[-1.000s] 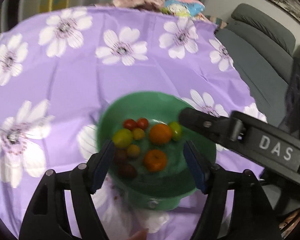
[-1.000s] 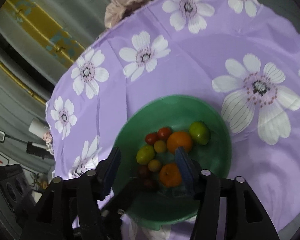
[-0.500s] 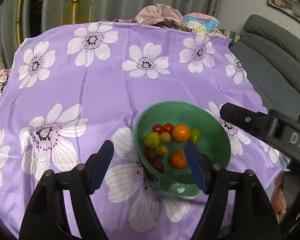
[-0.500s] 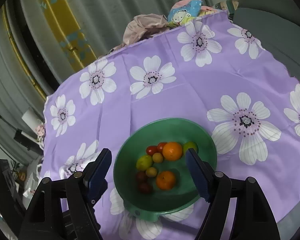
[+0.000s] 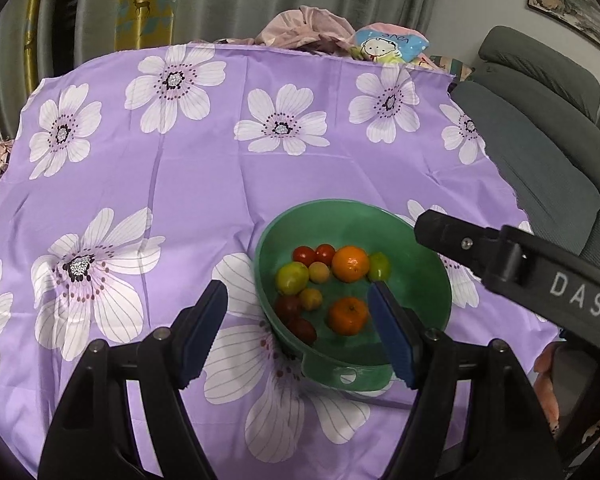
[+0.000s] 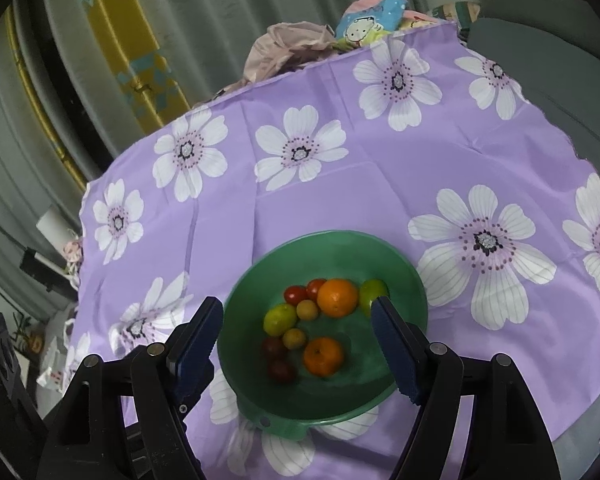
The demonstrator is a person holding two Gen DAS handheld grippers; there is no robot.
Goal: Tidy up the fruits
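Now both tongs hang above the worktop with their fingers spread wide and nothing between the pads. The left tongs (image 5: 298,332) frame the near left side of a green bowl (image 5: 420,276), which sits on a purple cloth (image 5: 204,184) printed with white flowers. The right tongs (image 6: 298,342) straddle the same bowl from above without touching it; in the left wrist view their black body reaches in from the right, over the bowl's right rim.

Inside the bowl lie two oranges, one toward the far side (image 6: 337,297) and one nearer (image 6: 323,356), two red cherry tomatoes (image 6: 296,294) side by side at the back, a yellow-green fruit (image 6: 280,319) on the left, another green fruit (image 6: 370,290) behind the right pad, two small yellow fruits (image 6: 307,310) and two dark red ones (image 6: 274,347) at the near left.
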